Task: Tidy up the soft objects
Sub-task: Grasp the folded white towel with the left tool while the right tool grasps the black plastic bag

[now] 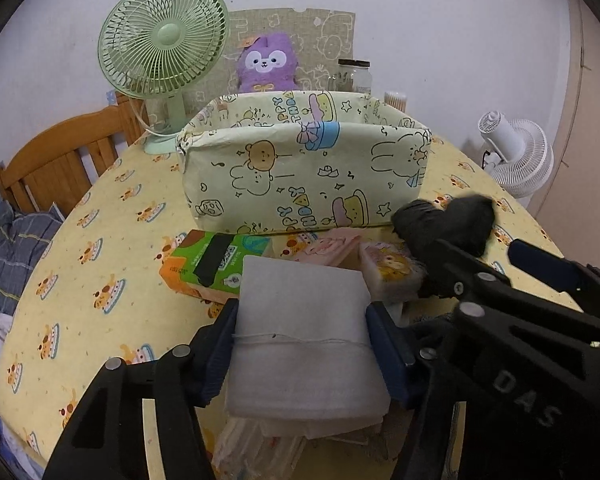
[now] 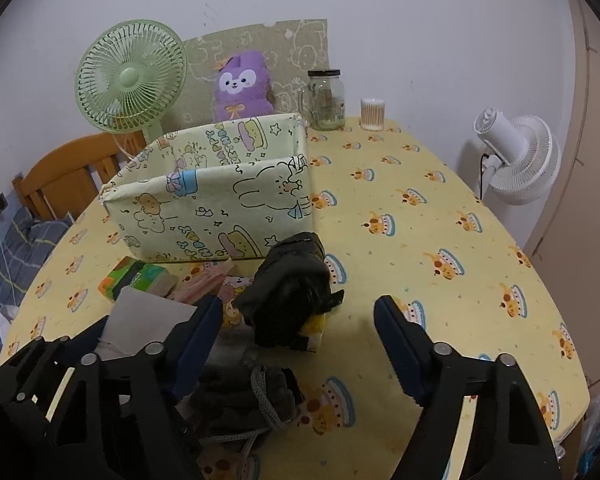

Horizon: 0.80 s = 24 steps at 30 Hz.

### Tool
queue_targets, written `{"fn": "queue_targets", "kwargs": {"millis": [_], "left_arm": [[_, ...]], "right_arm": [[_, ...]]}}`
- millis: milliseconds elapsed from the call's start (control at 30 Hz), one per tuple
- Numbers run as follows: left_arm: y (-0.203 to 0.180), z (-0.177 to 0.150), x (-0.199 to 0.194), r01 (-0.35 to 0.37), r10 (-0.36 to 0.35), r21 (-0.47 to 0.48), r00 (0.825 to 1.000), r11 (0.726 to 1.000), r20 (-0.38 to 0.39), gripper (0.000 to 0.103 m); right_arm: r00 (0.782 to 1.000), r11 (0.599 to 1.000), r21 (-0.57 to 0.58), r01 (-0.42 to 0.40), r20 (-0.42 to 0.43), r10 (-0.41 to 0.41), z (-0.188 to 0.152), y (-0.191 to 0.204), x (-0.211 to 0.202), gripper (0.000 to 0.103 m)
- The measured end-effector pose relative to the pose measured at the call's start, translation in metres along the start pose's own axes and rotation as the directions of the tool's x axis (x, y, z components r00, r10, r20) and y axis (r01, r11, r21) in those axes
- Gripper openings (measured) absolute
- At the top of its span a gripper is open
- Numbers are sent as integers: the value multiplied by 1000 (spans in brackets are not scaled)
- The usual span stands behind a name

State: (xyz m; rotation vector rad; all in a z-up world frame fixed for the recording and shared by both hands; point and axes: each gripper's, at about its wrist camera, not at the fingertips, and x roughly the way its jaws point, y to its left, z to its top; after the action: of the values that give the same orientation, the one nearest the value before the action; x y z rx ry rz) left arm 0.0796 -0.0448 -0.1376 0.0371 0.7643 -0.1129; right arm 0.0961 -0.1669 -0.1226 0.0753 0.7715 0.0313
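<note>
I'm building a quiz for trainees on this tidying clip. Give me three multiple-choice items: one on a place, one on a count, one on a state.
1. Where does the purple plush sit?
A. inside the patterned box
B. behind the patterned box, by the wall
C. on the white fan

2. How many fans are in view?
A. one
B. two
C. three

3. What is the left claw doing?
A. closing on a white folded cloth
B. hanging over a bare table
C. gripping the glass jar

Answers:
1 B, the plush rises past the box's far wall.
2 B, a green fan and a white fan.
3 A, both pads touch the sides of the white folded cloth.
</note>
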Motion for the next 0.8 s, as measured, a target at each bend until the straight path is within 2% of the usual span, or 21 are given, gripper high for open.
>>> {"fn": "queue_targets", "kwargs": {"millis": [133,800], "left_arm": [[2,2,3,2,-2,-6,1000,1000,-4,64],[11,24,13,2,-2,-30,1000,1000,7,62]], "right_arm": [[1000,1000,0,-9,-21,9,1,2,10,67],[999,999,-22,-31,22,32,26,17,21,67]]}}
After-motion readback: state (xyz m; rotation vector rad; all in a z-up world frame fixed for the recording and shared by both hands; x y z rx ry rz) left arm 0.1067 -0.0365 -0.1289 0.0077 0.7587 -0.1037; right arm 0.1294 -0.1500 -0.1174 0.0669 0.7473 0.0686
